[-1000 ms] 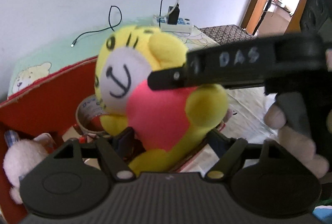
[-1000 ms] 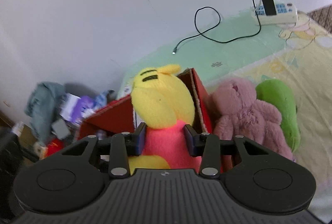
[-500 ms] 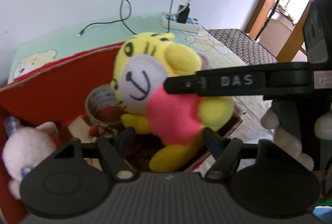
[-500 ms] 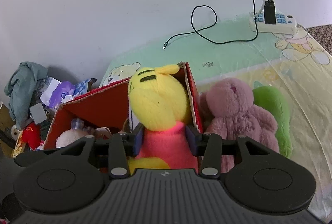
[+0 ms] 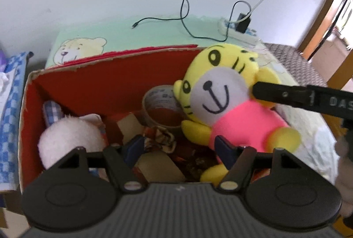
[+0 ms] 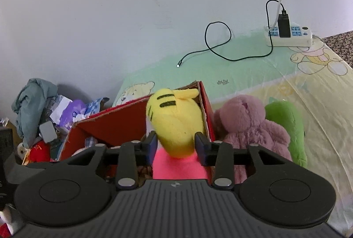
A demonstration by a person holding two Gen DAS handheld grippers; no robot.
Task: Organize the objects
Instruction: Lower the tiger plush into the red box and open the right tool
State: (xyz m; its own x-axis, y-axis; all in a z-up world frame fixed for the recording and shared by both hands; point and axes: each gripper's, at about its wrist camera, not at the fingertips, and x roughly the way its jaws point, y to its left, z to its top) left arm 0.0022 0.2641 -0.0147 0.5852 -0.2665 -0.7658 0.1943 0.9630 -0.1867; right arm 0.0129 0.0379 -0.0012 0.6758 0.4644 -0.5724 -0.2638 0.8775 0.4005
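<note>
A yellow tiger plush (image 5: 220, 101) in a pink shirt hangs over the right end of the red cardboard box (image 5: 99, 88). My right gripper (image 6: 176, 146) is shut on it. Its pads press the plush (image 6: 176, 123) at the neck, and the jaws are closing a little more. One of its fingers (image 5: 286, 96) reaches in from the right against the plush's cheek. My left gripper (image 5: 179, 147) hovers over the box (image 6: 114, 125), open but closing. Only box contents lie below its gap. Its right finger stands in front of the pink body.
The box holds a tape roll (image 5: 161, 103), a white plush (image 5: 68, 138) and cardboard scraps. A mauve bear (image 6: 249, 127) and a green plush (image 6: 286, 121) lie right of the box on the sheet. A power strip (image 6: 289, 35) and cable (image 6: 220, 48) lie behind. A clutter pile (image 6: 44, 110) sits left.
The tiger plush has come out from between my left jaws and now sits to their right, lower over the box. My left jaws have narrowed. The right gripper keeps its hold.
</note>
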